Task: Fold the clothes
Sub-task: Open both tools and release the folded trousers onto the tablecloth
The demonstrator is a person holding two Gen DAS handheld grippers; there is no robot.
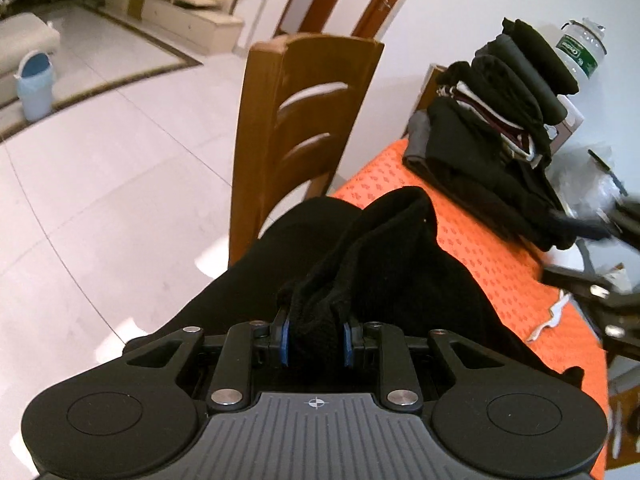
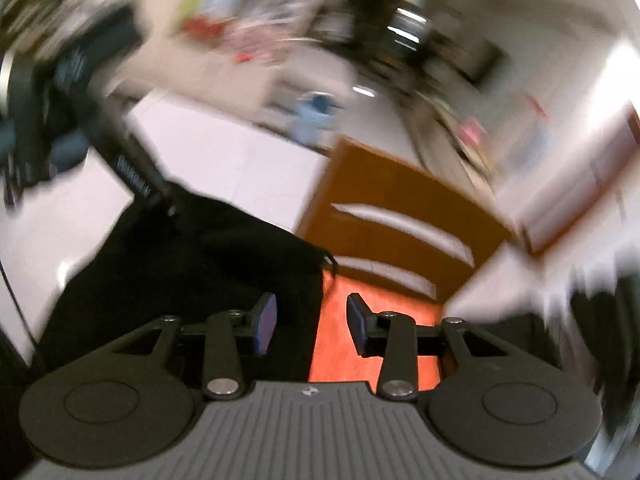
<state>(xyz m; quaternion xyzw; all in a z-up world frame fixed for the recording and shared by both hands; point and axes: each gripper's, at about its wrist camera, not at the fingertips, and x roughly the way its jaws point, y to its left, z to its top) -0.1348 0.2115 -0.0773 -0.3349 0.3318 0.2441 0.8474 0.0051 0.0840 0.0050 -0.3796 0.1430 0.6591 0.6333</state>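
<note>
An orange patterned cloth point(image 1: 492, 264) is seen spread over the table, with a wooden chair point(image 1: 296, 128) drawn up at its far edge and a pile of folded dark clothes point(image 1: 504, 120) stacked further along it, a clear plastic bottle point(image 1: 580, 50) standing behind the pile. A black garment point(image 1: 392, 264) is draped over the near part of the cloth and off its edge, and a bunched fold of it is clamped between the blue pads of the left gripper point(image 1: 316, 338). In the heavily blurred right wrist view the right gripper point(image 2: 312, 322) is shown with its jaws apart and nothing pressed between them, the garment's edge lying under the left-hand finger and bare orange cloth under the other
</note>
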